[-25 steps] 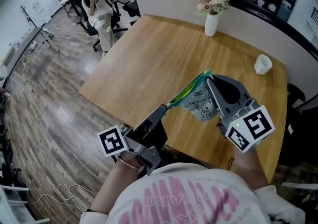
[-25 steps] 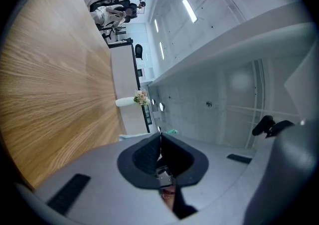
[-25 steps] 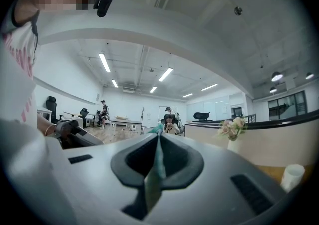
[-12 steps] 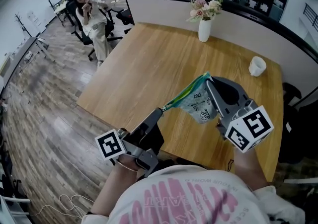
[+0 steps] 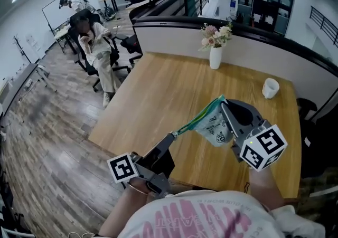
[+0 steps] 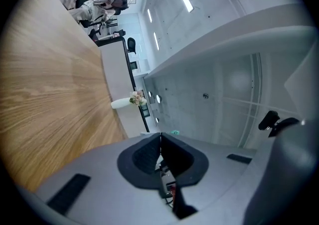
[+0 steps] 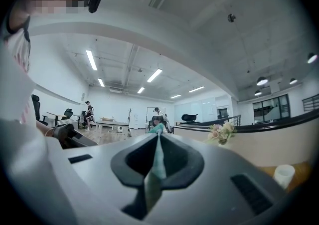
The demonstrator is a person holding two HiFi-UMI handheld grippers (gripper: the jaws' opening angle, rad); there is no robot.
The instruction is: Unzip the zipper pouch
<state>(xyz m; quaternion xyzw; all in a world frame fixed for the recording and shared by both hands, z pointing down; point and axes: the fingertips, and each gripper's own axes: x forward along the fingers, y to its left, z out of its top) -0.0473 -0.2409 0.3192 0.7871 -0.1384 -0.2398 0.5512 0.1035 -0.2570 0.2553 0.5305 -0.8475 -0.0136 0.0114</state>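
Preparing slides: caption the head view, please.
Above a light wooden table, the left gripper and right gripper, both shut, hold a clear printed zipper pouch by its green zipper edge.

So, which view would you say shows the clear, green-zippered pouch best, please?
The head view: the clear, green-zippered pouch hangs whole between the left tool and right tool. The right gripper view shows only its thin green edge between closed jaws; the left gripper view shows practically nothing of it.
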